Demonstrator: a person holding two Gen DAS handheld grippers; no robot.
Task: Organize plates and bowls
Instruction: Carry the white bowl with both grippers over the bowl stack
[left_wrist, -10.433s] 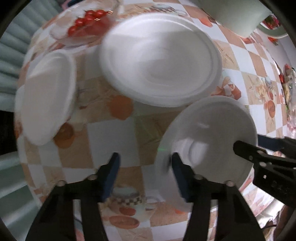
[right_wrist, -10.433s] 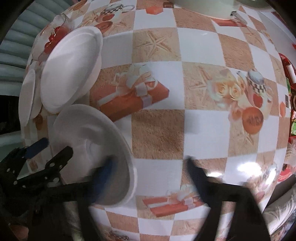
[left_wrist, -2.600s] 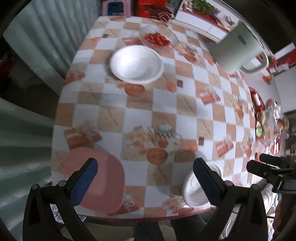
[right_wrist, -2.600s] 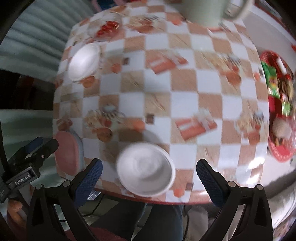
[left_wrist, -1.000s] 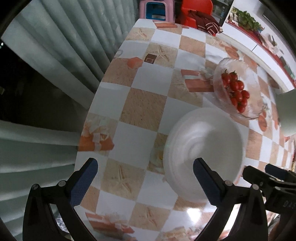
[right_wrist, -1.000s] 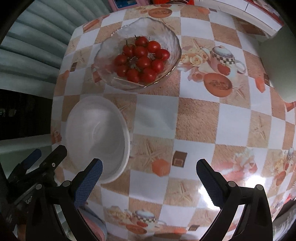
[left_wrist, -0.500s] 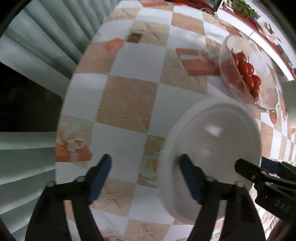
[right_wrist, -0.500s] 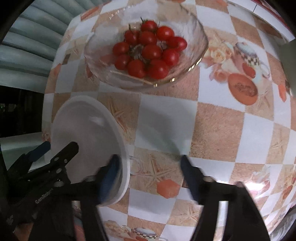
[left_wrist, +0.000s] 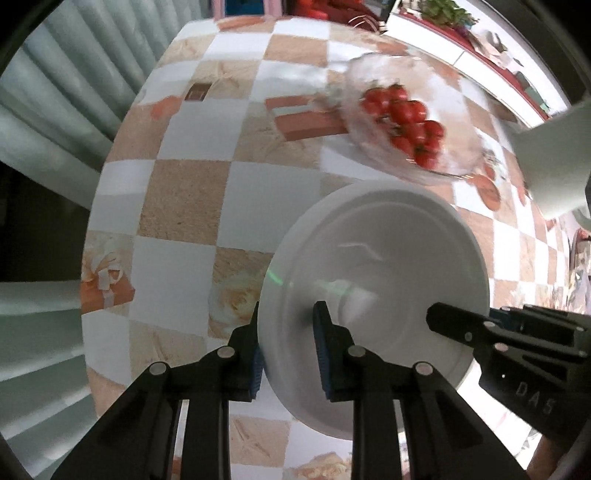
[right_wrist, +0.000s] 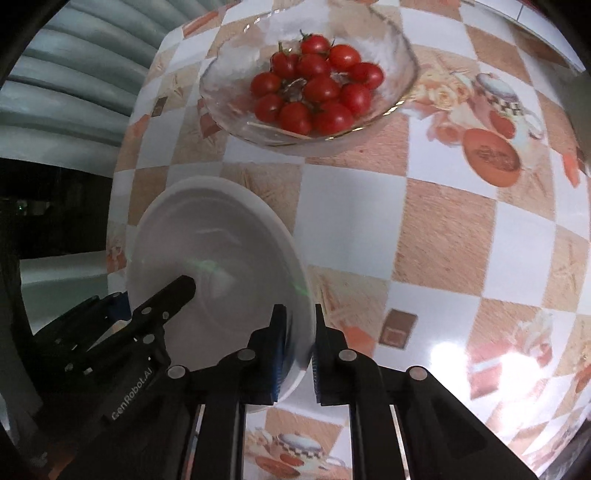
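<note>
A white foam bowl (left_wrist: 384, 280) sits on the checkered tablecloth, near the table's left edge. My left gripper (left_wrist: 286, 347) is shut on its left rim, one finger inside and one outside. My right gripper (right_wrist: 297, 347) is shut on the opposite rim of the same bowl (right_wrist: 207, 258). The right gripper also shows in the left wrist view (left_wrist: 491, 332), and the left gripper shows in the right wrist view (right_wrist: 147, 314).
A glass bowl of cherry tomatoes (right_wrist: 310, 81) stands just beyond the white bowl, also in the left wrist view (left_wrist: 410, 122). A pale green pitcher (left_wrist: 554, 158) stands at the right. The table edge (left_wrist: 92, 221) and a curtain (left_wrist: 55, 110) are on the left.
Both grippers have come down to the white bowl and closed from wide open onto its opposite rims.
</note>
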